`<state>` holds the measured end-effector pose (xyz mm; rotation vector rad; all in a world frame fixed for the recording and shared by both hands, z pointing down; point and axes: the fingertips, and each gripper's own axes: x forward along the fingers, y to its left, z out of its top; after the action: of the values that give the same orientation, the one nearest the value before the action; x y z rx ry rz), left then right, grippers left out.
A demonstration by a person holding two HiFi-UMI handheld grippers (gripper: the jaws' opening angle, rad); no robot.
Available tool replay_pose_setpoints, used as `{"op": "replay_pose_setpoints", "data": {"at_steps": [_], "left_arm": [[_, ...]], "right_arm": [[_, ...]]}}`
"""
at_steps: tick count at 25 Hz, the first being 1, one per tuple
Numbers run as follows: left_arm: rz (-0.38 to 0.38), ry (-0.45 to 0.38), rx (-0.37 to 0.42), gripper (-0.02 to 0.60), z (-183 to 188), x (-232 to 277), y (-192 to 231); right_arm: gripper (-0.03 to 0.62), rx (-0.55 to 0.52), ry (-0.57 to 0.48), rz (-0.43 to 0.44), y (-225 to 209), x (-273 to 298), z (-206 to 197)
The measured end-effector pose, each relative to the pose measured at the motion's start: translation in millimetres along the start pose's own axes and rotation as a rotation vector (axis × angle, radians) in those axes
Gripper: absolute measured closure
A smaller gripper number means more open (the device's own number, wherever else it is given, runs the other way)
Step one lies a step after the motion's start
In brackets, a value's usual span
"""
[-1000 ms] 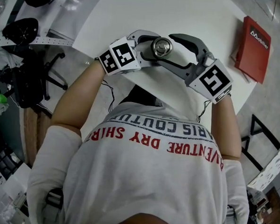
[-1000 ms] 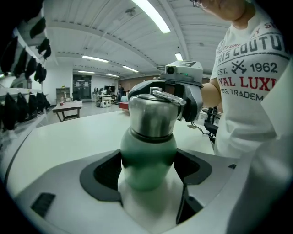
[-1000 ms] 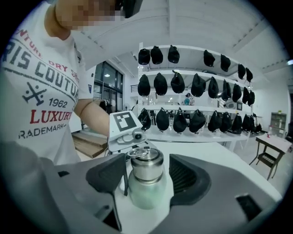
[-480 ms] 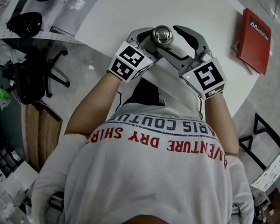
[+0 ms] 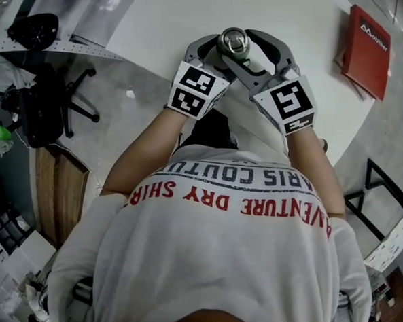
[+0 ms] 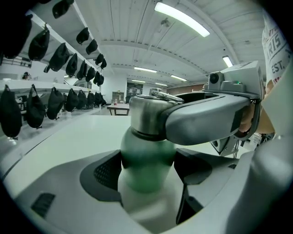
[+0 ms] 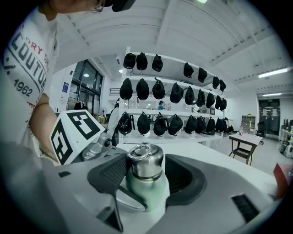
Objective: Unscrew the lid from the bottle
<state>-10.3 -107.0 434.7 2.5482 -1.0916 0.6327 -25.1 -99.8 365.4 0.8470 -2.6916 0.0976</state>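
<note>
While the left hand-held gripper [image 6: 149, 170] clamps the bottle [image 6: 146, 153] so it can't spin, the right hand-held gripper [image 7: 146, 173] has just closed its jaws on the lid [image 7: 145, 161] to twist.

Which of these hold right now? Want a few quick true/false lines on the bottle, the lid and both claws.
1. The lid is on the bottle. True.
2. The left claw grips the lid. False: it clamps the bottle's green body, below the lid.
3. The right claw has nothing between its jaws. False: the metal lid sits between them, and they have just been closing on it.
4. A red case lies on the white table. True.
</note>
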Motion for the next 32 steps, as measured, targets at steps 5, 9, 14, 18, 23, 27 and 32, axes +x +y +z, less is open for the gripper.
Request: {"op": "replay_pose_setpoints", "data": {"at_steps": [5,9,14,18,23,27,32], "left_arm": [[0.004,-0.006,0.000,0.212,0.0,-0.8,1.5],[-0.011,-0.005,0.008,0.212,-0.2,-1.2,1.2],[-0.057,0.012,0.040,0.212,0.6,0.2,0.8],[-0.130,0.030,0.084,0.212,0.6,1.4,-0.9],[-0.228,0.060,0.139,0.212,0.1,1.1,-0.8],[-0.304,0.086,0.191,0.212,0.1,2.0,-2.2],[-0.419,0.130,0.270,0.212,-0.7,4.2,-4.7]], "right_arm": [[0.352,-0.002,-0.006,-0.014,0.1,4.2,2.1],[0.353,0.001,-0.004,-0.008,0.5,4.5,1.8],[0.355,-0.001,0.009,0.022,-1.2,4.1,1.7],[0.356,-0.020,0.020,0.046,-1.8,3.2,0.9],[0.356,-0.031,0.037,0.090,-2.3,4.8,1.2],[0.356,-0.052,0.057,0.148,-3.0,3.8,0.9],[0.356,-0.082,0.078,0.206,-5.7,2.3,-0.7]]}}
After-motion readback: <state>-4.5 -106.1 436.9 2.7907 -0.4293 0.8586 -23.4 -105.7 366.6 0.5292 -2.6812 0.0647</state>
